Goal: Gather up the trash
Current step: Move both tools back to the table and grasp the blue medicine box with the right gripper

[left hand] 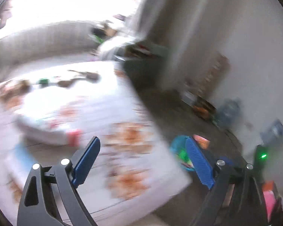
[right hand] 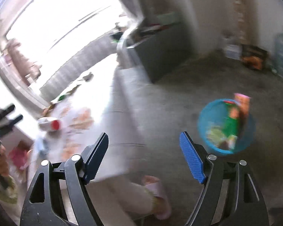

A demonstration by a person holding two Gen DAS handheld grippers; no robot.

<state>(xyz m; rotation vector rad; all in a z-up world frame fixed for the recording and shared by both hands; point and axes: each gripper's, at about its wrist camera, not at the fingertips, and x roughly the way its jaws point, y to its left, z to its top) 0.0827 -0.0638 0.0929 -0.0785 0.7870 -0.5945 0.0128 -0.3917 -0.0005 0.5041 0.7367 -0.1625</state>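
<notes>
Both views are smeared with blur, so fine detail is lost. Right gripper [right hand: 143, 156] first: its blue pads stand wide apart with nothing between them, only bare grey floor [right hand: 171, 98] showing through the gap. Just below the gap, at about six o'clock, a person's foot in a pale pink slipper [right hand: 156, 194] rests on that floor.

At two o'clock from the right gripper sits a blue bin [right hand: 209, 113], already carrying colourful wrappers, green and orange among them, and it stands apart from the fingers. Over at ten o'clock the corner of a table with a white, orange-patterned cloth [right hand: 122, 113] hangs in the way, and a white bottle with a red cap [right hand: 49, 124] lies on its side on top.

Left gripper [left hand: 141, 160] now: also spread open and empty. It hangs over the same cloth-covered table [left hand: 107, 101], with the red-capped bottle [left hand: 47, 131] at ten o'clock, lying apart from the pads. The blue bin [left hand: 176, 145] peeks out just behind the right-hand pad, at three o'clock, down on the floor past the table edge.

Farther off, dark scraps lie on the table's far side [left hand: 81, 77], then a grey cabinet [left hand: 141, 71], and large water jugs [left hand: 228, 109] stand by the wall.
</notes>
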